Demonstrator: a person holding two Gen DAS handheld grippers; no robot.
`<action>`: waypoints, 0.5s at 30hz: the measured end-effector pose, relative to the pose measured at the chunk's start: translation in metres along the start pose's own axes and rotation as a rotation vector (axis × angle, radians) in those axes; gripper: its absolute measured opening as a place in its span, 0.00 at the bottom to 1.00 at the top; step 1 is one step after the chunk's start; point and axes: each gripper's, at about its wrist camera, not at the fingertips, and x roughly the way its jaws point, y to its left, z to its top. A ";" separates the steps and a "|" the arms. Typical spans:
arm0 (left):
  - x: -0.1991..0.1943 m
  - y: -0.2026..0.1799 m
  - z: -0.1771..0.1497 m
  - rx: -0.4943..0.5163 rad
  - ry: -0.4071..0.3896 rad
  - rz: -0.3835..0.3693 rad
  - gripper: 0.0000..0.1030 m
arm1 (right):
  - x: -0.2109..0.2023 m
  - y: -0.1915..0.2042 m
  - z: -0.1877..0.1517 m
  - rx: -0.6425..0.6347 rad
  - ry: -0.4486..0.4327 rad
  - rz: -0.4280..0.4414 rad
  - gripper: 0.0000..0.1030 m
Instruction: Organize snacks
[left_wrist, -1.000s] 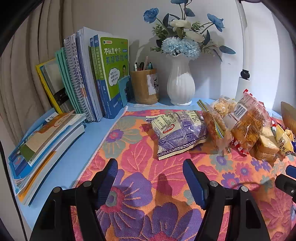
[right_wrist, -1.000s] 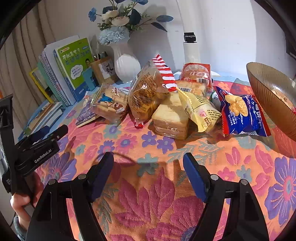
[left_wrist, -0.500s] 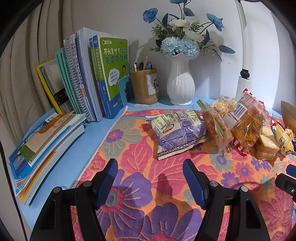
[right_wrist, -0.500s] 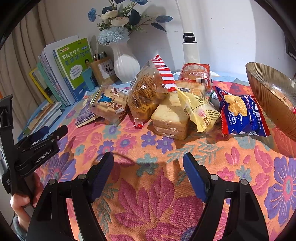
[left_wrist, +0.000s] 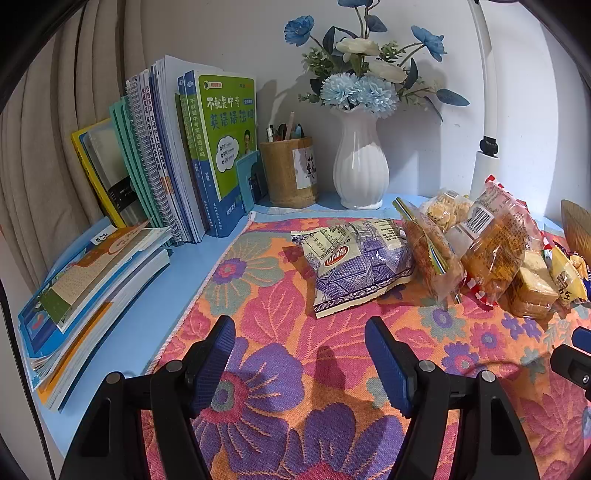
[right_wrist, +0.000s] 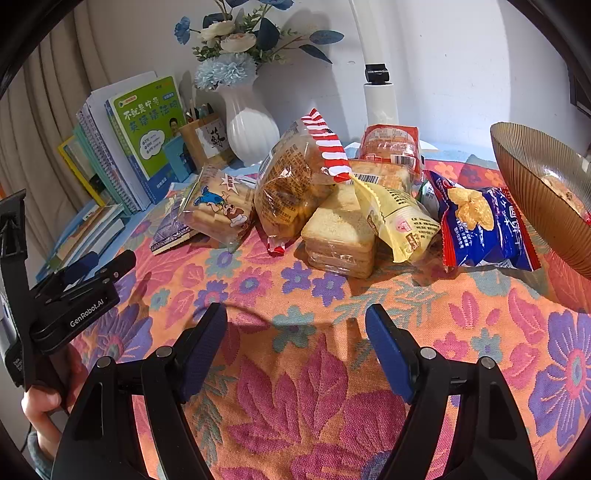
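Barely anything has shifted over the last second: both views match the earlier ones. The left gripper (left_wrist: 299, 354) and right gripper (right_wrist: 295, 343) still hover with jaws wide and empty, low in their frames. The snacks (right_wrist: 332, 206) sit heaped mid-frame on the cloth (right_wrist: 295, 387), the bowl (right_wrist: 535, 192) at right (apparently the target). Sorting looks not yet begun.

- Upright books (left_wrist: 173, 155) stand beside a pen holder (left_wrist: 290, 171).
- White vase (left_wrist: 360, 168) holds blue flowers (left_wrist: 360, 90).
- Stacked books (left_wrist: 92, 284) lie flat on the blue surface (left_wrist: 147, 321).
- Curtain (left_wrist: 48, 122) hangs behind.
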 end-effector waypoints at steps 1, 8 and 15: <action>0.000 -0.001 0.000 0.000 0.000 0.001 0.68 | 0.000 0.000 0.000 0.000 0.000 0.000 0.75; 0.000 -0.001 0.000 -0.001 -0.002 -0.001 0.68 | 0.001 0.001 0.000 -0.007 0.002 -0.013 0.75; 0.000 -0.002 0.000 0.009 0.000 0.004 0.68 | 0.001 0.000 -0.001 -0.004 -0.005 -0.016 0.75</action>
